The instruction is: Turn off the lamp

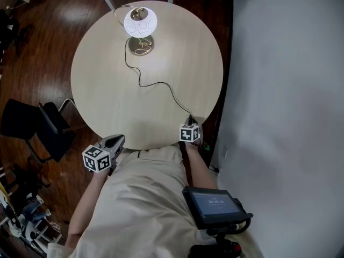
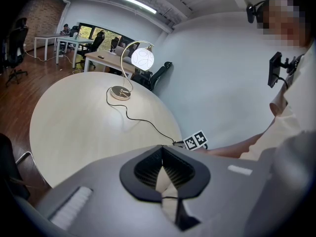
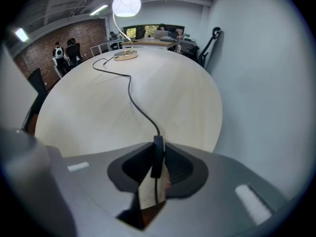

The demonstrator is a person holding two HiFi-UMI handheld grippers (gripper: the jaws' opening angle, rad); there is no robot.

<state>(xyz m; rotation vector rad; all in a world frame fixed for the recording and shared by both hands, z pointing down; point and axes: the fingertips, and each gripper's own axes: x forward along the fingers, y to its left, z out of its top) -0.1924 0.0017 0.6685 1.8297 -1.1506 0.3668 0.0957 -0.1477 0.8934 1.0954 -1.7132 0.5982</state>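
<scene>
A lamp stands at the far side of the round table [image 1: 102, 90], with a gold base [image 1: 141, 45] and a white globe shade [image 1: 140, 21] that glows. Its black cord [image 1: 156, 84] snakes across the tabletop to the near right edge. There my right gripper [image 1: 191, 122] is shut on the cord's black inline switch [image 3: 157, 154], pinched between the jaws of the right gripper [image 3: 158, 158]. My left gripper [image 1: 116, 141] hangs just off the table's near edge; seen close in its own view, the left gripper [image 2: 162, 154] has its tips touching and holds nothing. The lamp [image 2: 140, 58] shows lit in that view too.
A black chair [image 1: 37, 125] stands left of the table. A white wall [image 1: 285, 90] runs close along the table's right side. A dark screen on a mount [image 1: 212, 204] sits near my right hip. Desks and chairs [image 2: 74, 43] fill the room behind.
</scene>
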